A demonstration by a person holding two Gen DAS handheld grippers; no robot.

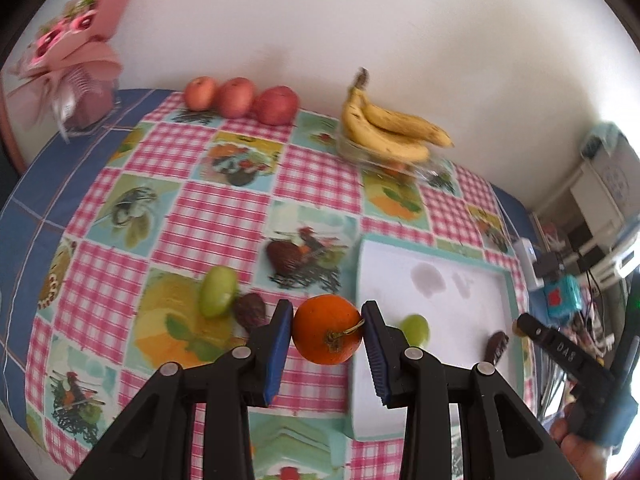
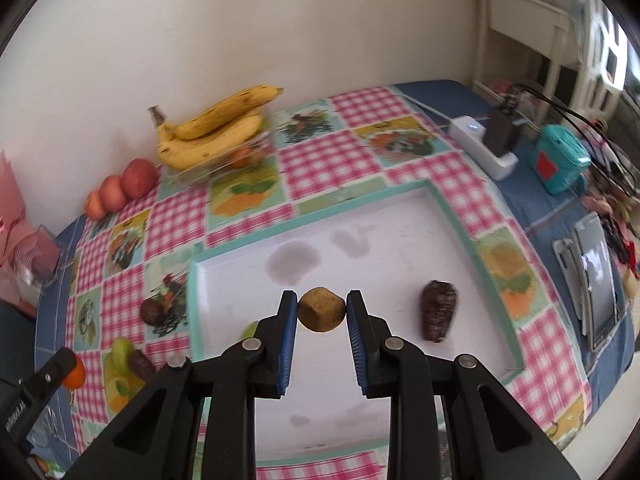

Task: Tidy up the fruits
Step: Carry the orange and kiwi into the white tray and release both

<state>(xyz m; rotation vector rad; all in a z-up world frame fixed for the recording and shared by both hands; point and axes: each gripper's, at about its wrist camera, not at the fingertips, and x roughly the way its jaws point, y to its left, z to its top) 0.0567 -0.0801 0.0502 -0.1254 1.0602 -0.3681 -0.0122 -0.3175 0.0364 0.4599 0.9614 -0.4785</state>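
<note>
- Three red apples (image 1: 240,98) stood in a row at the wall; one bunch of bananas (image 1: 390,130) lay on a clear dish (image 1: 430,168); one white tray (image 1: 452,320) with a teal rim sat on the checked table (image 1: 208,224)
- The left tongs (image 1: 327,330) gripped one orange (image 1: 327,330) between blue pads, just left of the tray's edge; a green fruit (image 1: 218,290) and a dark fruit (image 1: 250,310) lay touching, just left of them
- The right tongs (image 2: 322,310) pinched one small brown fruit (image 2: 322,310) above the tray; a dark scaly fruit (image 2: 438,310) lay on the tray to their right
- Only the left view showed a pink bouquet (image 1: 72,36) whole and a second green fruit (image 1: 416,330) clearly on the tray; only the right view showed a white box (image 2: 486,140) plainly and dark flat devices (image 2: 596,288) on the blue cloth
</note>
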